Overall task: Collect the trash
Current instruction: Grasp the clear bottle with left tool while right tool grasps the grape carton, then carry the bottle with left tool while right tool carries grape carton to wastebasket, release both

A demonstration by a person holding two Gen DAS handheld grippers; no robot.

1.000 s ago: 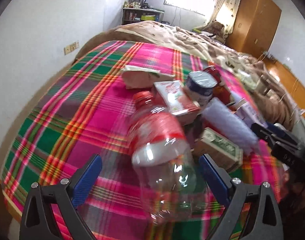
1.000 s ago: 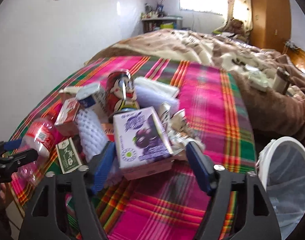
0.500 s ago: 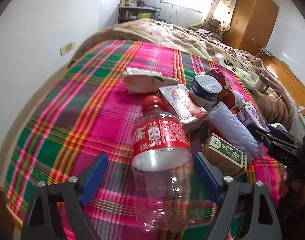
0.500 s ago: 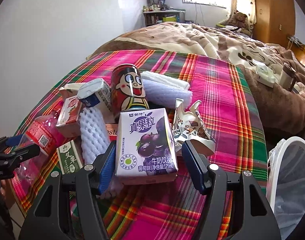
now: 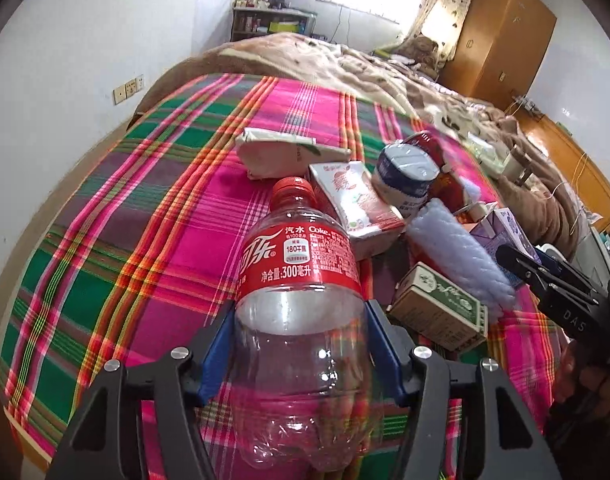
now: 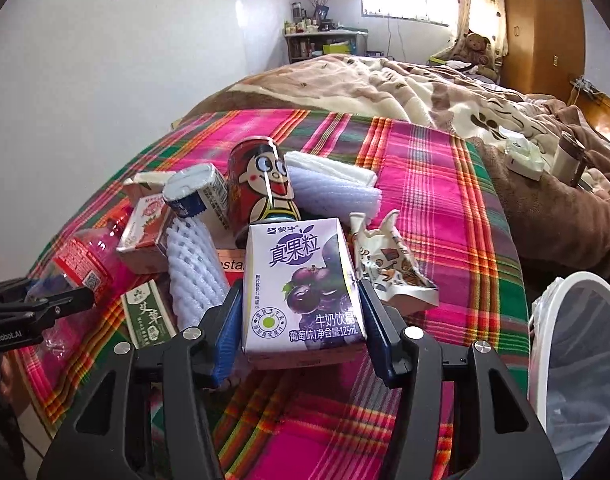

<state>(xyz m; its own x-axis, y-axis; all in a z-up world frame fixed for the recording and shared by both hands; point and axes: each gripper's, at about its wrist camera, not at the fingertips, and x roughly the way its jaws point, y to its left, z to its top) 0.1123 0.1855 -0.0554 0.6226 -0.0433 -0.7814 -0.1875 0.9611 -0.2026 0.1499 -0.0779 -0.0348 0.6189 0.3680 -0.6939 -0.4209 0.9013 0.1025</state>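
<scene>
My left gripper is shut on a clear plastic Coke bottle with a red label and cap, its blue pads pressing both sides of the body. My right gripper is shut on a purple grape milk carton. Both lie in a pile of trash on a pink and green plaid blanket. The bottle also shows at the left of the right wrist view, with the left gripper on it.
The pile holds a red cartoon can, a white foam net sleeve, a green box, a red carton, a blue-white cup and a crumpled wrapper. A white bin with liner stands right.
Both grippers have closed from wide open onto their items: the left on the bottle, the right on the purple carton. Both moved slightly closer to the pile.
</scene>
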